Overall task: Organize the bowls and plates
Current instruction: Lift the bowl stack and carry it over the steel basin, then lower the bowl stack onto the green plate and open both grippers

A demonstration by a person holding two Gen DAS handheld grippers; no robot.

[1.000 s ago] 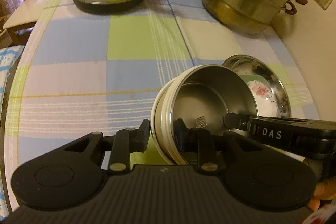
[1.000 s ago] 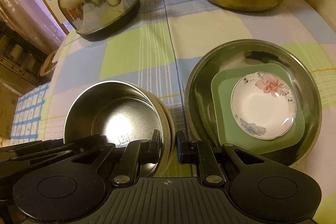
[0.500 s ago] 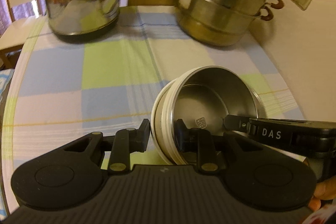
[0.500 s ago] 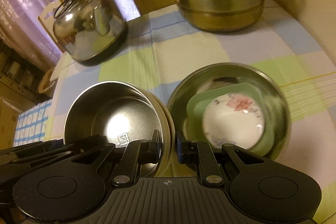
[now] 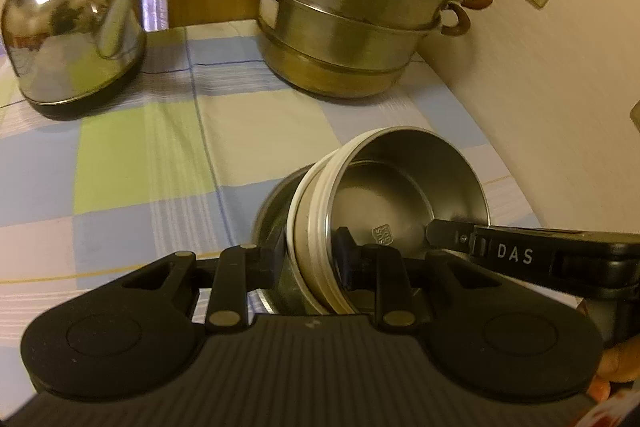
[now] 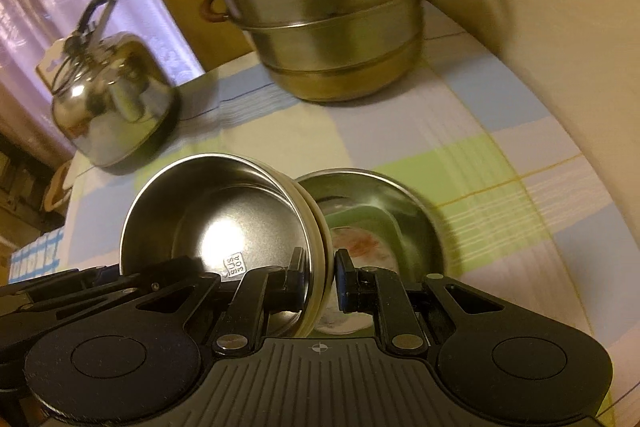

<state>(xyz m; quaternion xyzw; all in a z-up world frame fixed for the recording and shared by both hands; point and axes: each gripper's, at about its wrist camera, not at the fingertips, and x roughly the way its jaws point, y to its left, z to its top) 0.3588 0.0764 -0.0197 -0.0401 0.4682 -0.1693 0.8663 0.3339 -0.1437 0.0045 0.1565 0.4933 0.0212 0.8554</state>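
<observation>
Both units clamp rim of round steel bowl with cream outer shell [image 5: 400, 195], tilted, lower centre of both views: left hand-held gripper [image 5: 308, 263] on one side, right hand-held gripper [image 6: 318, 277] opposite, jaws narrow.

Risk: smooth thin rim could slip from pads if hands diverge; bowl would drop onto wide shallow steel basin [image 6: 384, 195] below, striking green square plate [image 6: 360, 223] and white floral dish [image 6: 360, 247].

Checked cloth tabletop [image 5: 140, 147] soft; polished kettle [image 5: 72, 35] upper left, stacked steamer pot [image 5: 352, 15] top centre.
</observation>
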